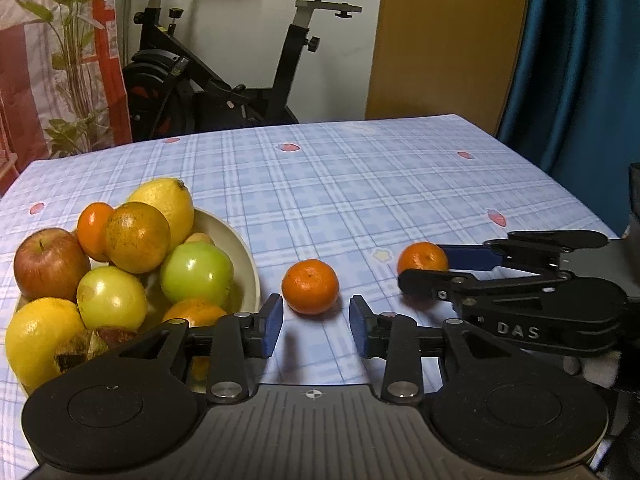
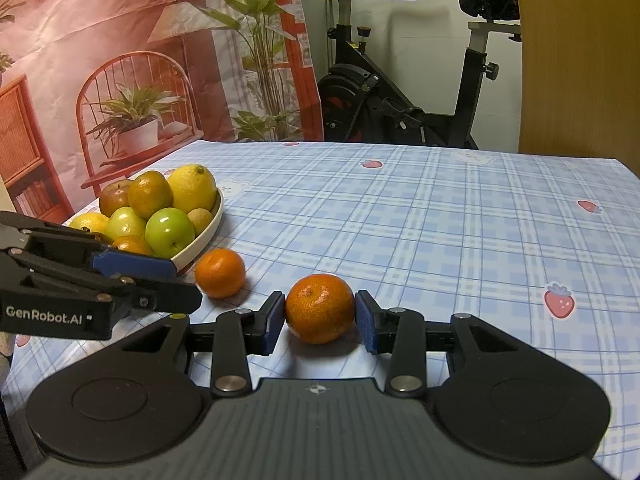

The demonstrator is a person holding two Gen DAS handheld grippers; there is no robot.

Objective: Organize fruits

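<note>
A table [image 1: 360, 168] covered in a pale blue checked cloth printed with small strawberries fills most of the room's foreground. Beyond its far edge stand a black exercise bike [image 1: 224, 80], a printed backdrop [image 2: 100, 60] showing potted plants and a wicker chair, a tan wooden panel [image 1: 440, 40] and a teal curtain [image 1: 580, 60].

Near the table's left edge sits a cream bowl [image 1: 244, 264], heaped with fruit: two lemons, a red apple [image 1: 50, 264], two green apples, several oranges and a dark, dried-looking fruit at the front.

Two black handheld grippers with blue pads hover low over the cloth, close to the near edge. The right gripper [image 2: 320, 316] has its pads pressed against both sides of a mandarin [image 2: 320, 308], pinching it while the fruit rests on the cloth. That mandarin lies toward the middle of the table, well right of the bowl.

The left gripper [image 1: 316, 324] has its jaws spread, with nothing between the pads. Just ahead of its fingertips, a second mandarin [image 1: 310, 286] sits free on the cloth, just beside the bowl's right rim and not touching the pads.

The two mandarins lie near each other but apart, with the left gripper's tip reaching between the bowl and the right gripper.
</note>
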